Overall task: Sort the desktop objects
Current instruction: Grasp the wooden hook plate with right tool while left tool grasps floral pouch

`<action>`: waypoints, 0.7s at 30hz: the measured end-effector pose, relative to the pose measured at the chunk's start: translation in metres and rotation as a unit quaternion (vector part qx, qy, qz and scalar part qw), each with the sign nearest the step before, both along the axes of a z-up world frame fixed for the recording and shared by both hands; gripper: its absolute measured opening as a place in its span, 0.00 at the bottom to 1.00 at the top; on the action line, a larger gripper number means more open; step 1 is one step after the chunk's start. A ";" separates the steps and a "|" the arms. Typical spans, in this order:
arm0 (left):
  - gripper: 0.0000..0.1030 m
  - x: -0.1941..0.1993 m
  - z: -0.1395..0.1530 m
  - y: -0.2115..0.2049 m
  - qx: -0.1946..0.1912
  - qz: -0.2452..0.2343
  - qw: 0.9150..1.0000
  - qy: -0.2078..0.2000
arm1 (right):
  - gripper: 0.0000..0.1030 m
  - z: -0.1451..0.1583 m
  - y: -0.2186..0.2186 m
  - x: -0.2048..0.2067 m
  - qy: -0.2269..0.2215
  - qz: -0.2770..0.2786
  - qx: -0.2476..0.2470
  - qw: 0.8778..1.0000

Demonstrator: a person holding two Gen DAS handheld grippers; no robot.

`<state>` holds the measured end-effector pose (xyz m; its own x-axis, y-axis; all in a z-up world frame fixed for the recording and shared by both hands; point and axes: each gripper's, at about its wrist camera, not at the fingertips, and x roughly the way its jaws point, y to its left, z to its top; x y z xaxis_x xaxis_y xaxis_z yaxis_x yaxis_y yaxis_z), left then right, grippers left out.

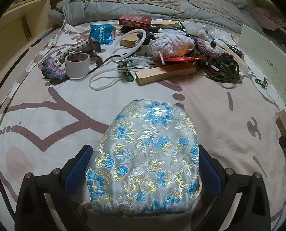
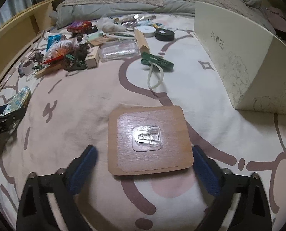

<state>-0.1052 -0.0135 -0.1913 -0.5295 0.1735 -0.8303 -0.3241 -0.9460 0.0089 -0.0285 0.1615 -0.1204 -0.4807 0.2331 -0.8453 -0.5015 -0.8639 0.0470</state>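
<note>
We cannot make out much in the tangled heap [image 1: 181, 53] of yarn, tubing and wooden blocks far back on the bed, and the white box [image 2: 244, 57] is cut off at the right edge. The left gripper [image 1: 144, 163] has its jaws clamped on a shiny brocade pouch [image 1: 144, 154] with blue and gold flowers. The right gripper [image 2: 143, 165] has its jaws apart on both sides of a flat wooden square [image 2: 150, 140] with a clear plastic hook, which lies on the soft patterned bed sheet [image 2: 66, 115]; the pads are not pressing it.

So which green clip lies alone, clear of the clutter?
The green clip with the white loop, alone on the sheet near the shoe box; the other green clip sits in the pile.
</note>
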 end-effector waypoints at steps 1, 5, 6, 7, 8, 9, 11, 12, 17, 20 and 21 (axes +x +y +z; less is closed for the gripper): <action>1.00 0.001 0.000 0.002 0.000 0.000 1.000 0.000 | 0.88 0.000 0.000 0.000 0.001 0.001 0.001 1.000; 1.00 0.001 0.000 0.001 0.001 0.000 1.000 0.000 | 0.85 0.002 0.004 0.001 0.004 -0.003 -0.009 1.000; 1.00 0.000 0.000 0.000 0.002 0.000 1.000 -0.001 | 0.85 0.003 0.005 0.000 0.004 -0.004 -0.010 1.000; 1.00 0.000 0.000 0.000 0.005 0.000 1.000 -0.003 | 0.85 0.003 0.006 -0.001 0.001 -0.005 -0.010 1.000; 1.00 -0.001 0.000 0.000 0.008 0.000 1.000 -0.005 | 0.85 0.003 0.007 -0.004 -0.002 -0.004 -0.007 1.000; 1.00 -0.001 0.001 -0.001 0.011 0.001 1.000 -0.006 | 0.85 0.004 0.008 -0.006 -0.004 -0.003 -0.002 1.000; 1.00 -0.002 0.001 -0.001 0.012 0.001 1.000 -0.007 | 0.85 0.006 0.012 -0.009 -0.006 0.002 0.008 1.000; 1.00 -0.002 0.001 0.000 0.012 0.001 1.000 -0.007 | 0.85 0.006 0.014 -0.011 -0.007 0.007 0.008 1.000; 1.00 -0.001 0.001 -0.001 0.011 0.001 1.000 -0.006 | 0.74 0.008 0.019 -0.014 -0.002 0.025 -0.005 1.000; 1.00 -0.003 0.000 -0.001 0.009 0.003 1.000 -0.007 | 0.74 0.009 0.016 -0.015 -0.003 0.029 0.001 1.000; 0.99 -0.003 0.001 -0.001 0.008 0.004 1.000 -0.007 | 0.74 0.009 0.017 -0.015 -0.002 0.028 -0.001 1.000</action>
<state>-0.1086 -0.0149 -0.1907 -0.5192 0.1823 -0.8350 -0.3165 -0.9485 -0.0103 -0.0433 0.1783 -0.1116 -0.4890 0.2043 -0.8480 -0.4523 -0.8907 0.0462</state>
